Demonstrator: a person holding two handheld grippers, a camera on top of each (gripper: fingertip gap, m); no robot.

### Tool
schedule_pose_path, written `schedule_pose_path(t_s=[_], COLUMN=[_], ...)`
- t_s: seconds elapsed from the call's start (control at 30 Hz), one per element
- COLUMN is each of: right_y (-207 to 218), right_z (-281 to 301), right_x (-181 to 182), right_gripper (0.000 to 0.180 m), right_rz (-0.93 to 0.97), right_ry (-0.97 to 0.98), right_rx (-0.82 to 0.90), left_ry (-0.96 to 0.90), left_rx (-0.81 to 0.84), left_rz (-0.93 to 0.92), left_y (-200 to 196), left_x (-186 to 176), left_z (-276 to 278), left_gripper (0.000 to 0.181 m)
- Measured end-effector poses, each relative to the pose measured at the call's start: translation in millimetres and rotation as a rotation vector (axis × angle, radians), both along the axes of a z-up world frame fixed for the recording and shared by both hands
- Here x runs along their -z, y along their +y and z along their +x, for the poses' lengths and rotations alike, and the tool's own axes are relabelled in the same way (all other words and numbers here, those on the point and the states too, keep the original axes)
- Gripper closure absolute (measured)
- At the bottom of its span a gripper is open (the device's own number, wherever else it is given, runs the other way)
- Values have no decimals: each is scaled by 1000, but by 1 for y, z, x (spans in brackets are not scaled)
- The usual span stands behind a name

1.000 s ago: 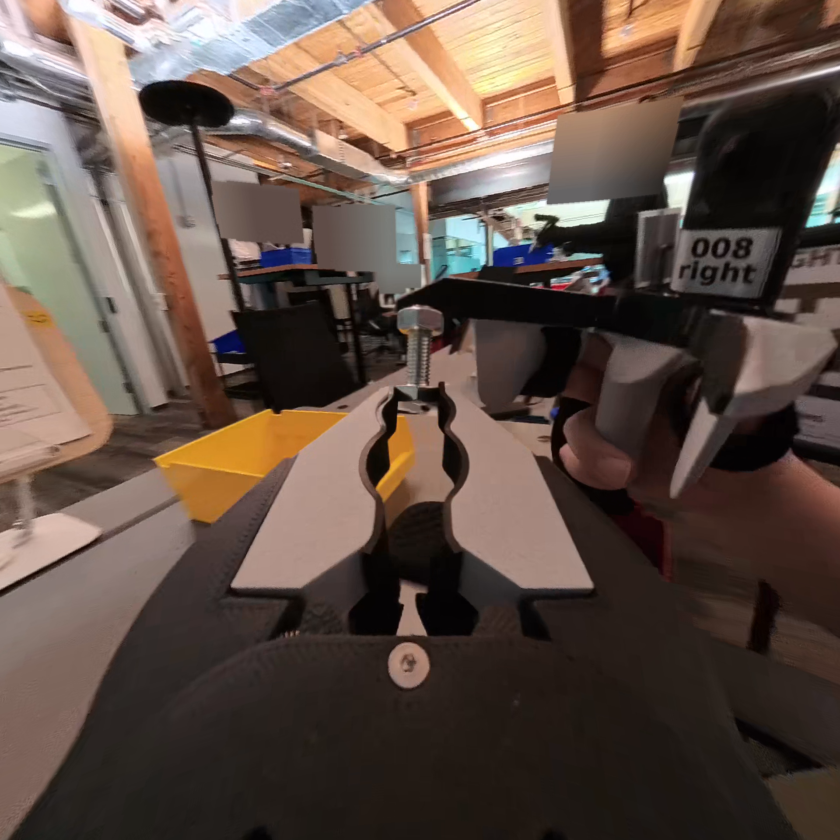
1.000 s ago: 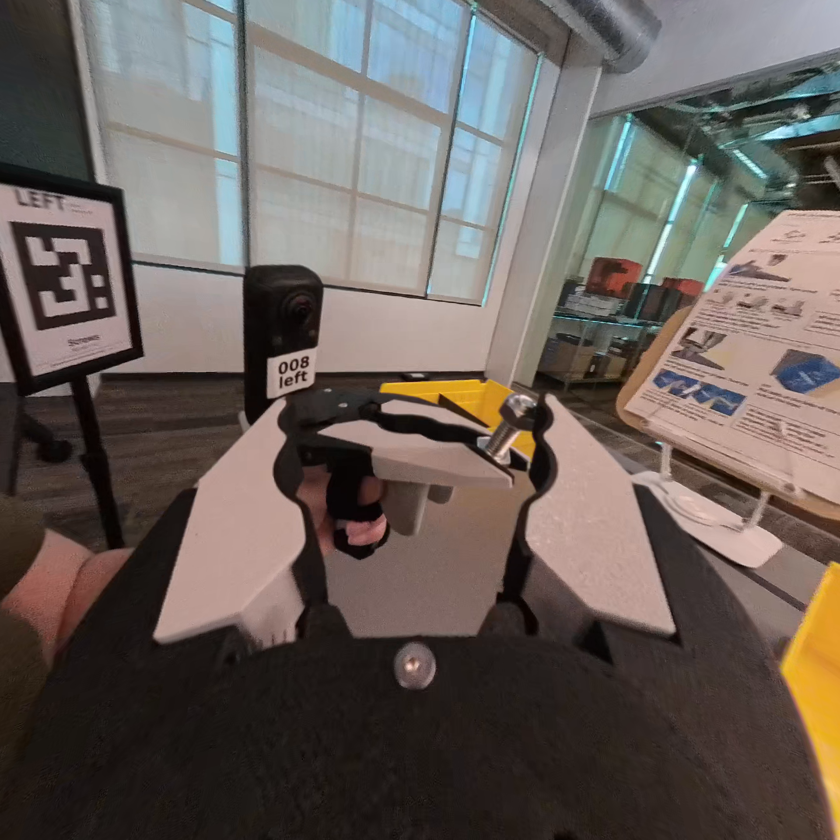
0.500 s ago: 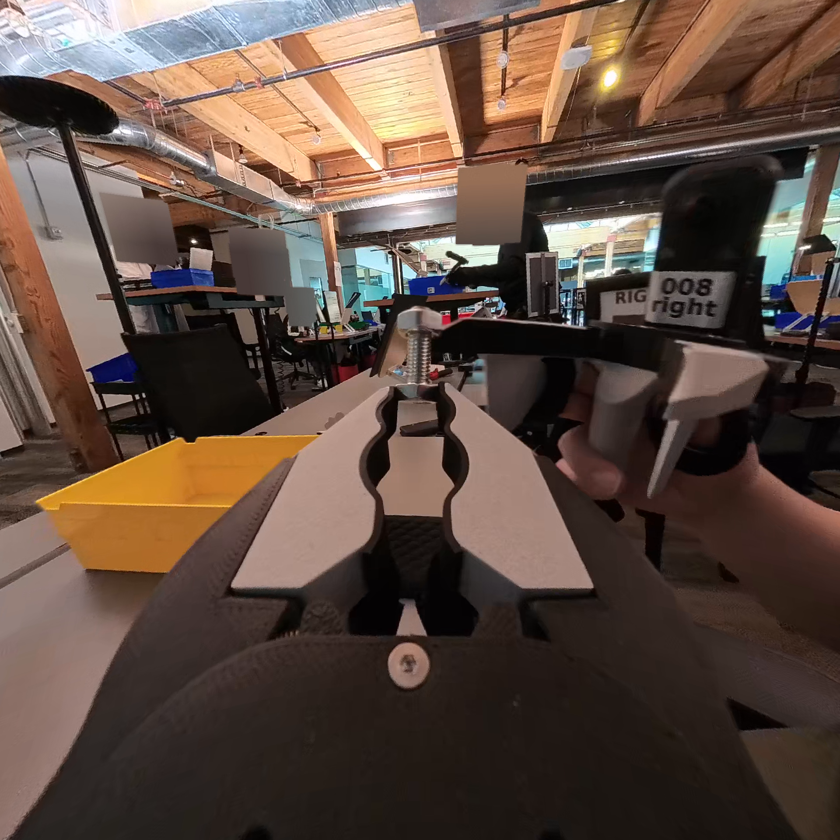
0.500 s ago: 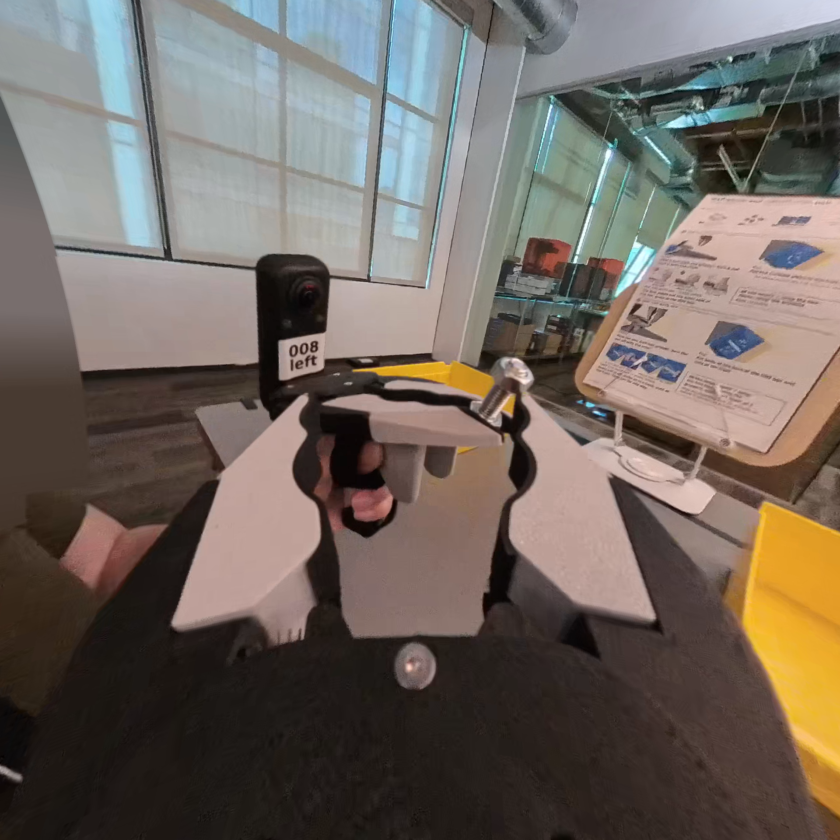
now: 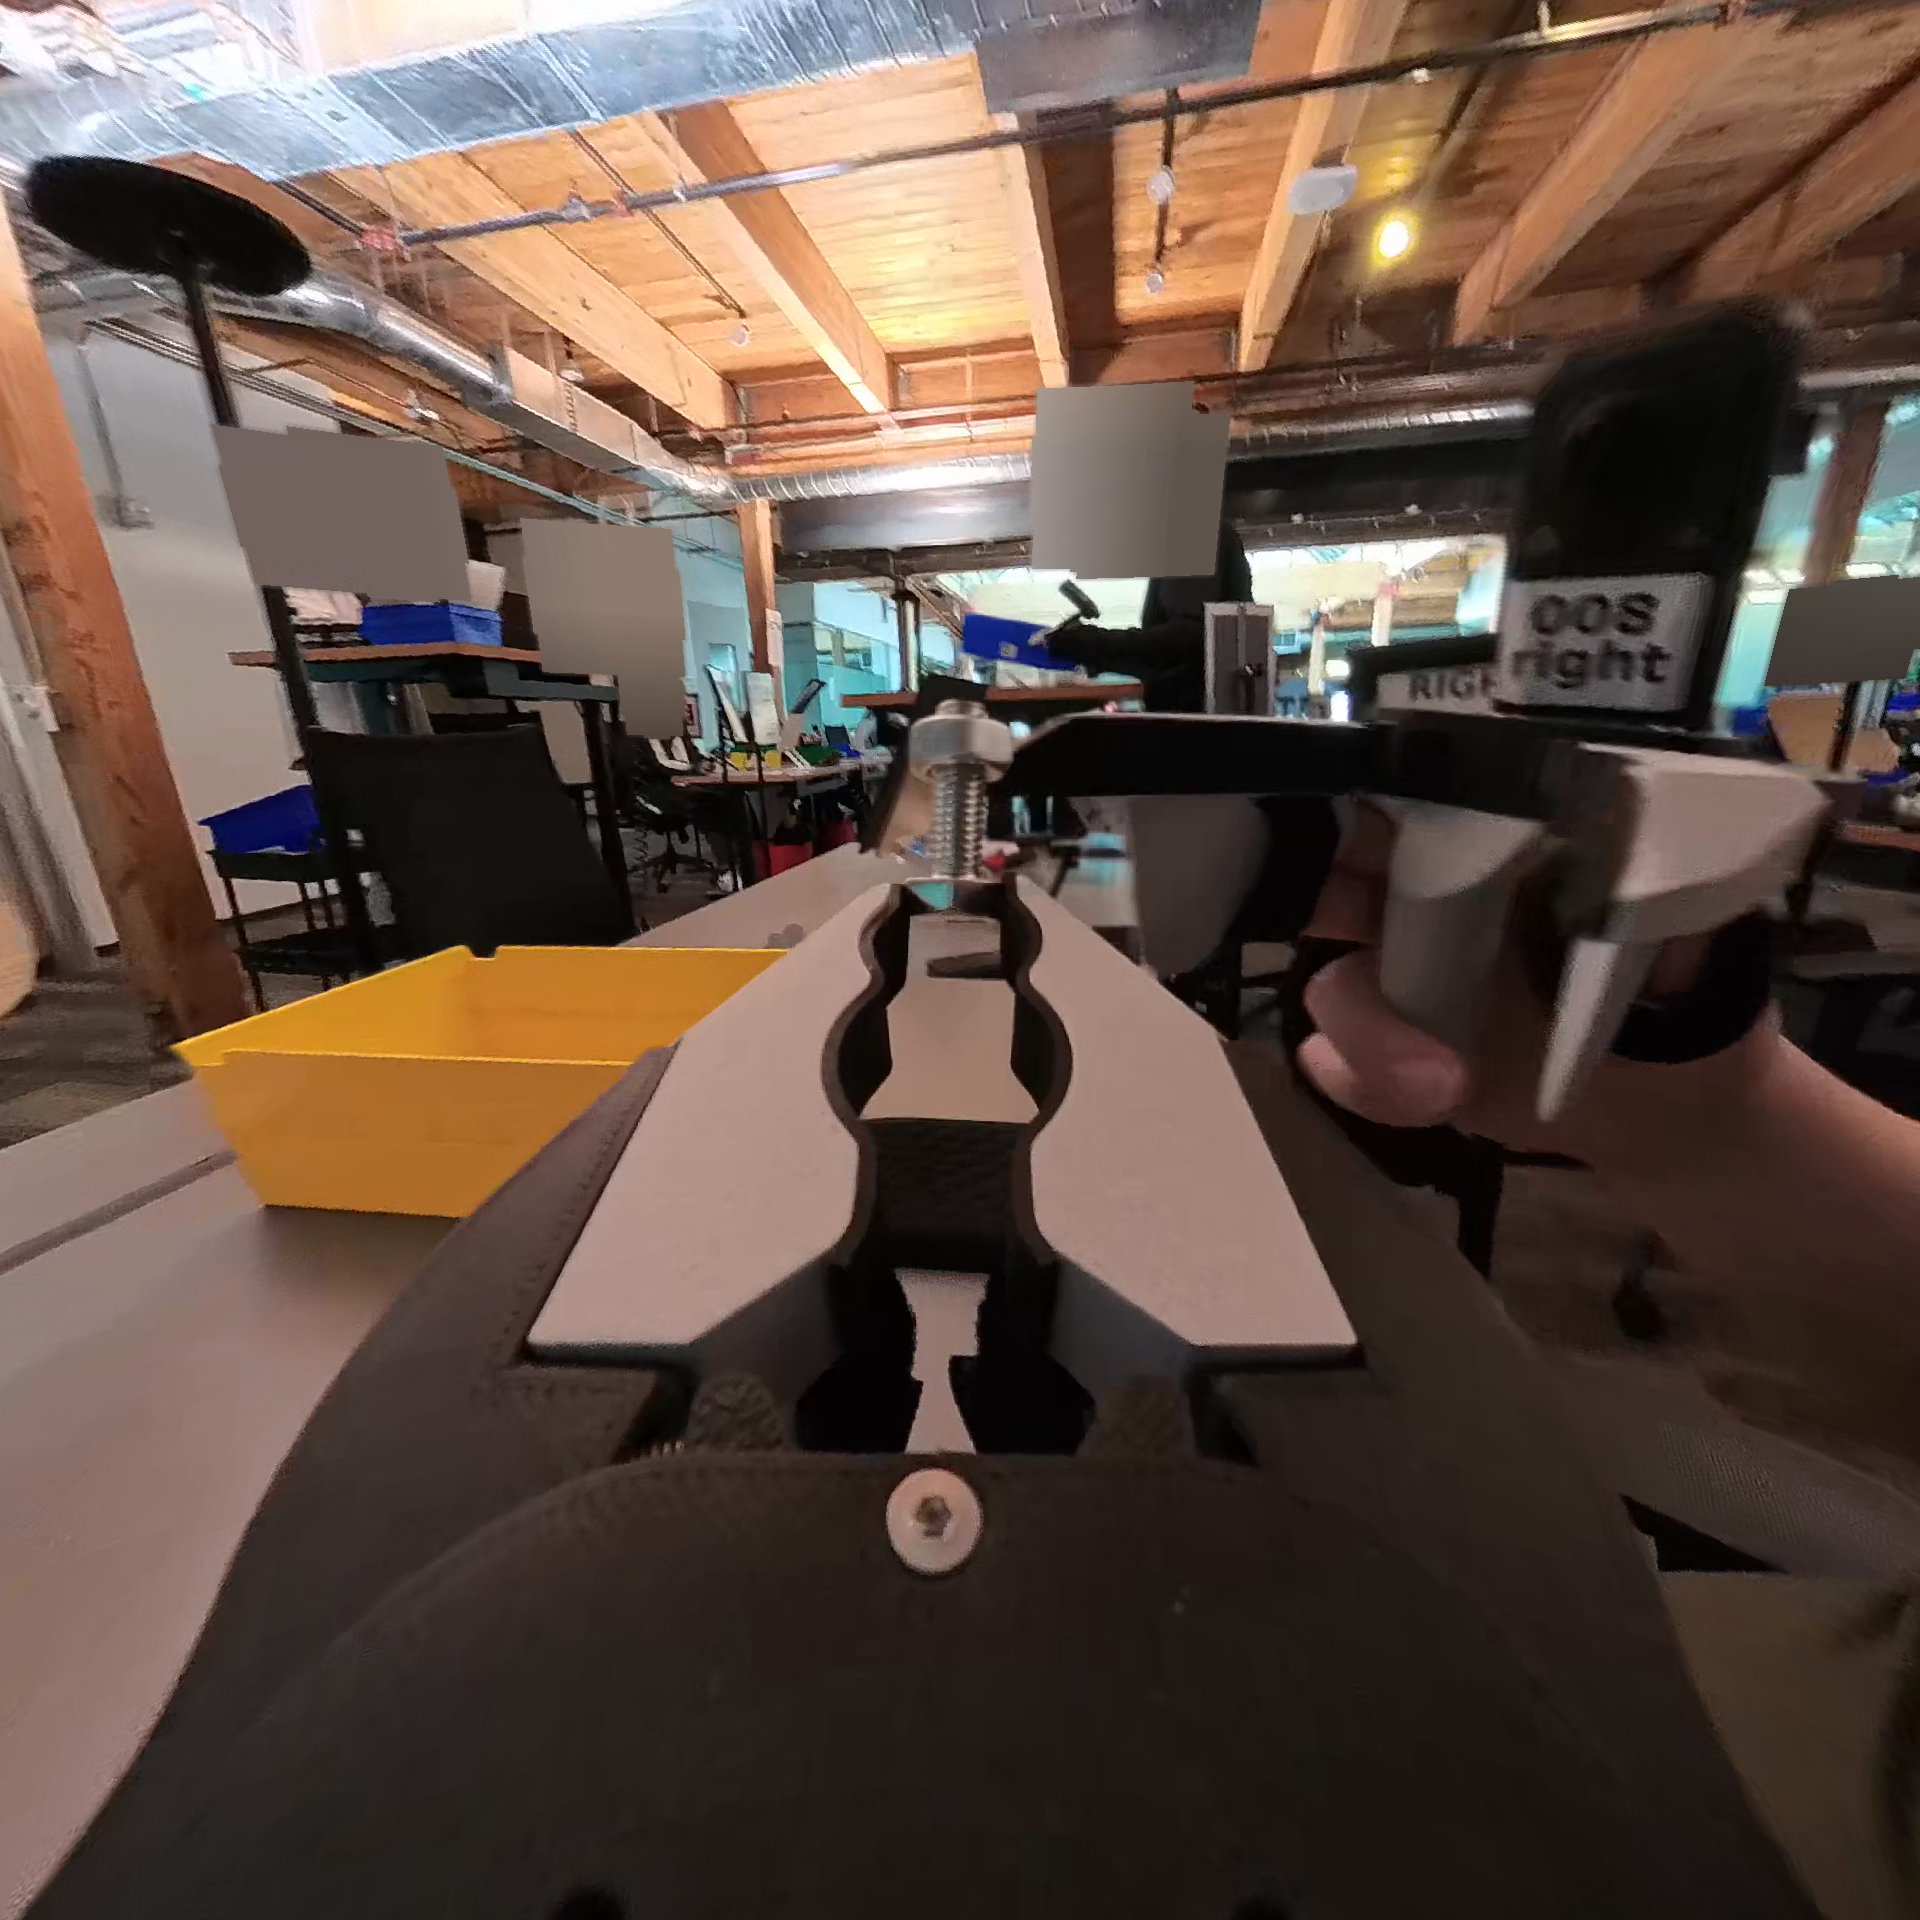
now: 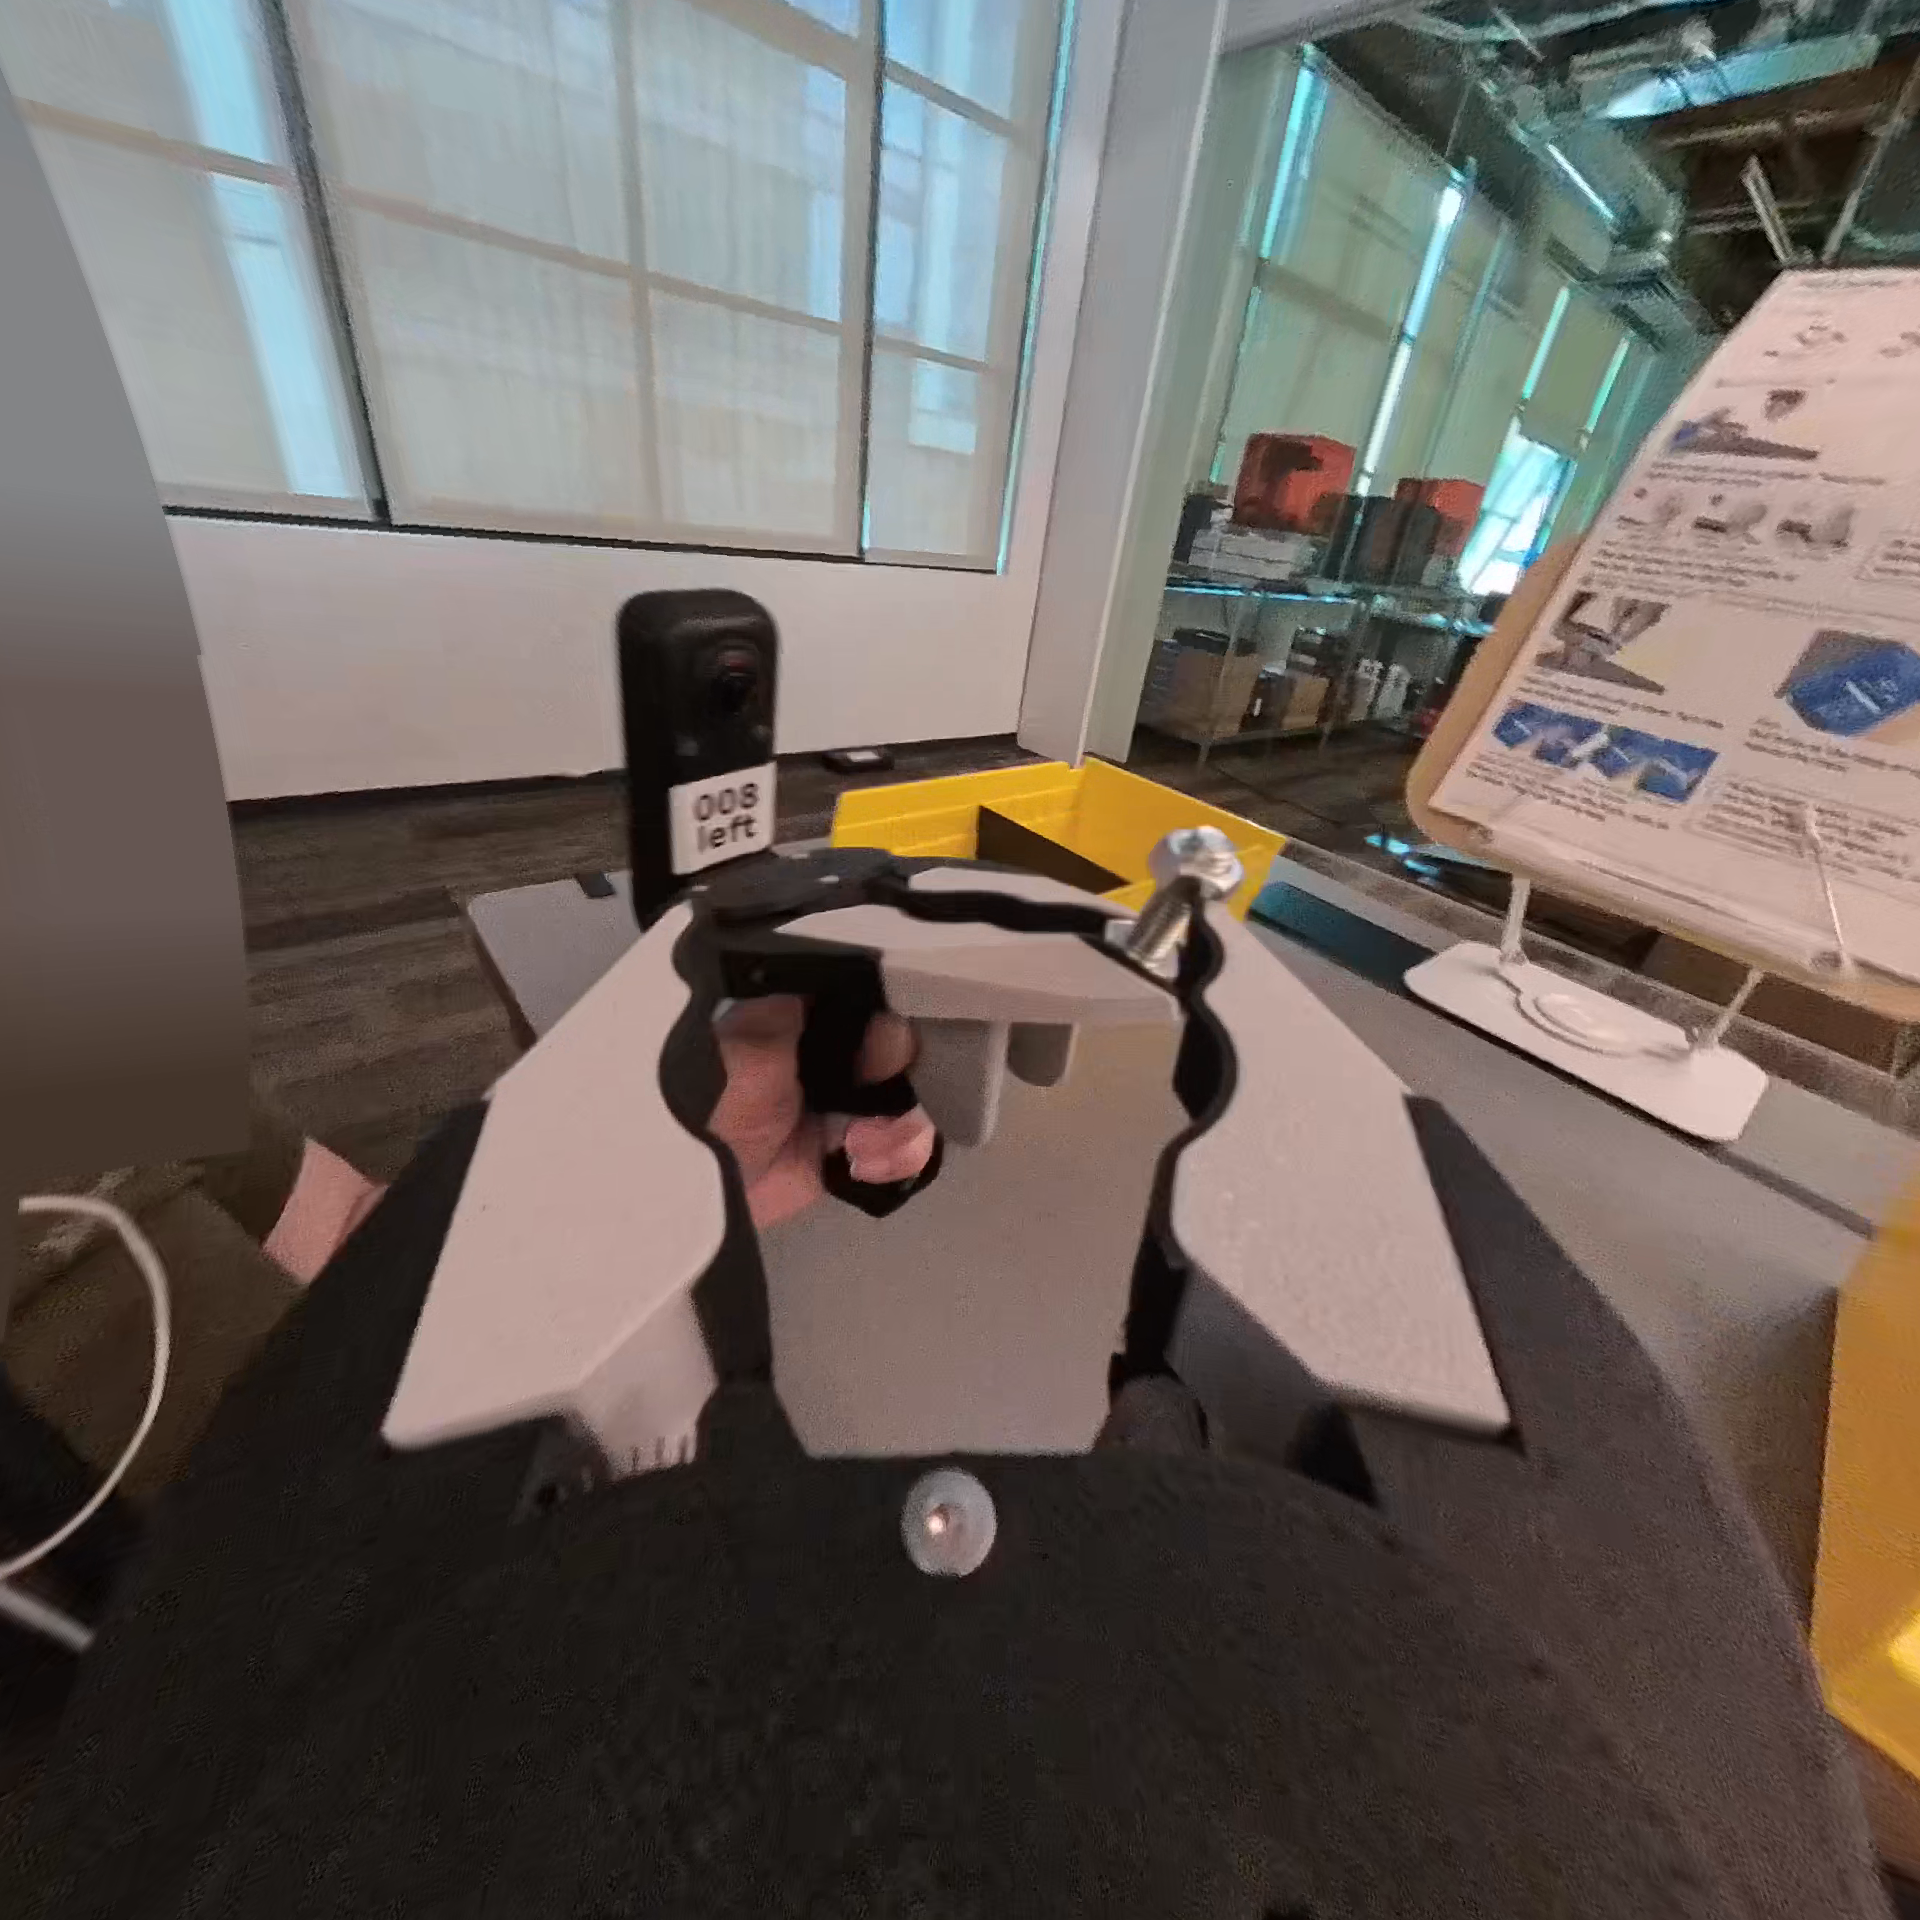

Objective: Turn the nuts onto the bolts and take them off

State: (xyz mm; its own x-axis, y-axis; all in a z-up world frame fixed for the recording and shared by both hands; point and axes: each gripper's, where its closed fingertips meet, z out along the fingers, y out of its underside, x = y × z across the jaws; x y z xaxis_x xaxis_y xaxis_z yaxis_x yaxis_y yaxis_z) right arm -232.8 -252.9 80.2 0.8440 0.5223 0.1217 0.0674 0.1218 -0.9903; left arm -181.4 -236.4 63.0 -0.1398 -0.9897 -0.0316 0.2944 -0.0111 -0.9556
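The view is swung right since before; the small, stiff, slippery bolt (image 5: 954,805) is gripped at its nut (image 5: 951,896) by the left gripper (image 5: 951,914), while the right gripper (image 6: 940,935) is held open around the head.

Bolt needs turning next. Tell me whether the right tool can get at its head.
Probably yes: the right tool is open, the bolt by its fingertip, head clear above the left tool clamping the nut.
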Motion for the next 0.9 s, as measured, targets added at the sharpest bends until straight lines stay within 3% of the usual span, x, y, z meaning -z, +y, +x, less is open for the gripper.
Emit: schedule_pose_path(t_s=[0.07, 0.27, 0.53, 0.57, 0.6, 0.67, 0.8, 0.9], right_y=[-14, 29, 44, 40, 29, 7, 18, 29], right_z=[-9, 8, -11, -12, -18, -32, -10, -1], right_x=[-4, 15, 14, 14, 11, -1, 5, 8], right_gripper=[103, 88, 88, 93, 114, 121, 129, 134], right_rz=[72, -21, -22, -31, -26, 16, -3, -49], right_ry=[-50, -46, -27, -29, -20, 30, -27, 89], right_rx=[-37, 135, 49, 49, 7, -85, 78, 91], left_ry=[5, -37, -1, -13, -19, -7, -75, -79], left_rx=[-40, 33, 23, 9, -5, -28, 85, 127], left_rz=[-20, -73, -44, -54, -65, -75, -137, -134], left_y=[17, 21, 22, 27, 32, 44, 37, 24], left_x=[4, 4, 9, 8, 7, 8, -4, -7], left_z=[-6, -18, -15, -16, -17, -20, -30, -29], left_gripper=[165, 165, 165, 165, 165, 165, 165, 165])
